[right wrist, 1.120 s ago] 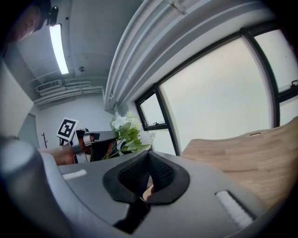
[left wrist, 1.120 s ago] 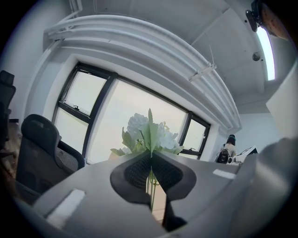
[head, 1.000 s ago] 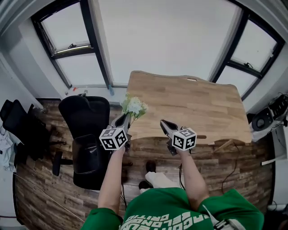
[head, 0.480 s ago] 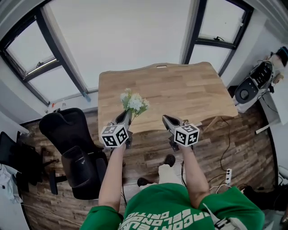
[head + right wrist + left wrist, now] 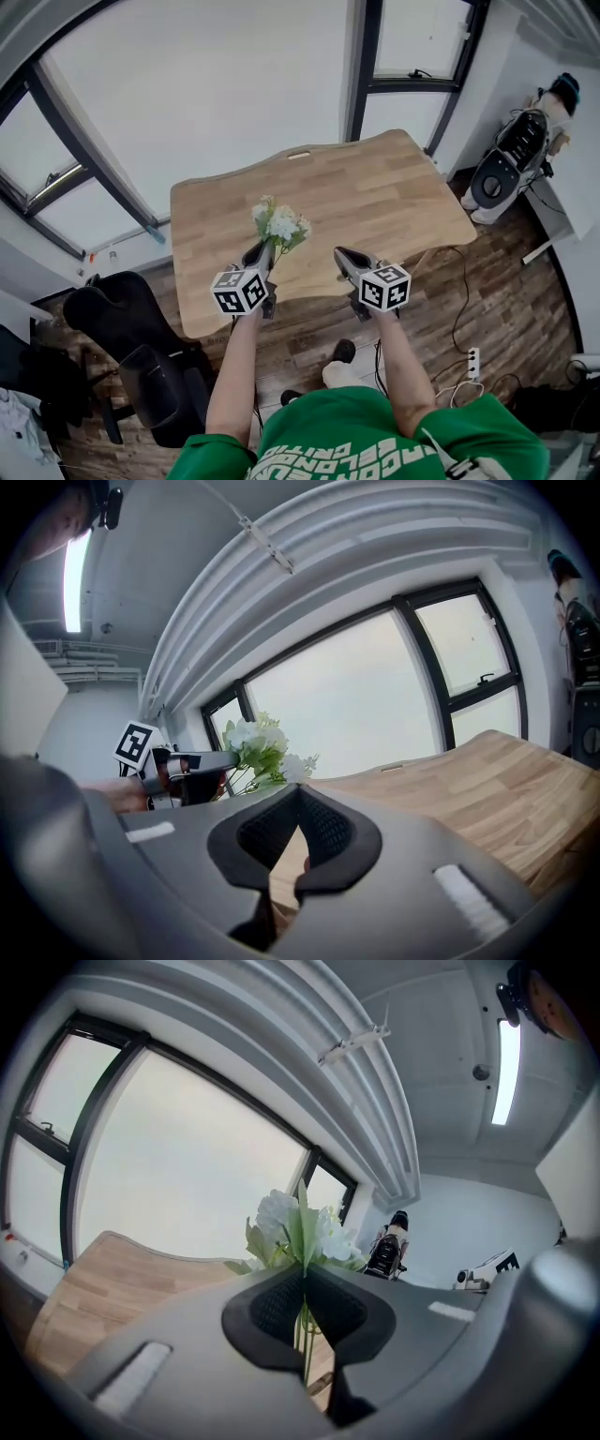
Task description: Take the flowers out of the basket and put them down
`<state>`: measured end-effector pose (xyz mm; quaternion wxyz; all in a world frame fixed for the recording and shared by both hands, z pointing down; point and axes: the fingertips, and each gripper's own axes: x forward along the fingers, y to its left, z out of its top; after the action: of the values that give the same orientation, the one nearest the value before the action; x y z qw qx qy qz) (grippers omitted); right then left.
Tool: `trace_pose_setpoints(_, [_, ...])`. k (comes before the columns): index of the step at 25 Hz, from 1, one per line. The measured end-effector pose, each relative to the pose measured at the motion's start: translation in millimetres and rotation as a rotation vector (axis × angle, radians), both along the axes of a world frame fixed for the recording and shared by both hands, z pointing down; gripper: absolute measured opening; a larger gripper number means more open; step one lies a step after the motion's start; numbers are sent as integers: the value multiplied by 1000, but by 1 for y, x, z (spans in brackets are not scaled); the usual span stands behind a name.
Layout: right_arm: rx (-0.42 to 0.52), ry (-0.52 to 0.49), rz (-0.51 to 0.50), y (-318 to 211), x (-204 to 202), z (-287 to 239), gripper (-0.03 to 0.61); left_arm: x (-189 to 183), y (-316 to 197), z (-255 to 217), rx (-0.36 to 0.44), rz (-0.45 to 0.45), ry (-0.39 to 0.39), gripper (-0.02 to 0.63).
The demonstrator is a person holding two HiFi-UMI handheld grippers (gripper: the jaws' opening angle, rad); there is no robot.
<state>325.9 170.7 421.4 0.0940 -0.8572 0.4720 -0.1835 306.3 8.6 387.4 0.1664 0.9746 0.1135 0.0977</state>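
We stand before the wooden table (image 5: 375, 206), and no basket shows in any view. The flowers (image 5: 279, 225) are already out, held above its near edge, with their stems pinched between the fingers of the left gripper (image 5: 262, 251). The right gripper (image 5: 343, 256) has its fingers pressed together on nothing. In our judgement, only the putting down is left.

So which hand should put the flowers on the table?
Left. The left gripper holds the flowers by the stems, over the table; the right gripper is shut and empty.
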Motion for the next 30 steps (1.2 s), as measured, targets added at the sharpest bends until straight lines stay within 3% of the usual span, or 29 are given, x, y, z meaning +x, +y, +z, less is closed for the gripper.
trace_pose_setpoints(16, [24, -13, 44, 84, 132, 1, 6, 133, 73, 3, 10, 29, -19, 27])
trace_pose_setpoints(30, [44, -48, 151, 165, 166, 16, 6, 180, 133, 9, 14, 105, -37, 26])
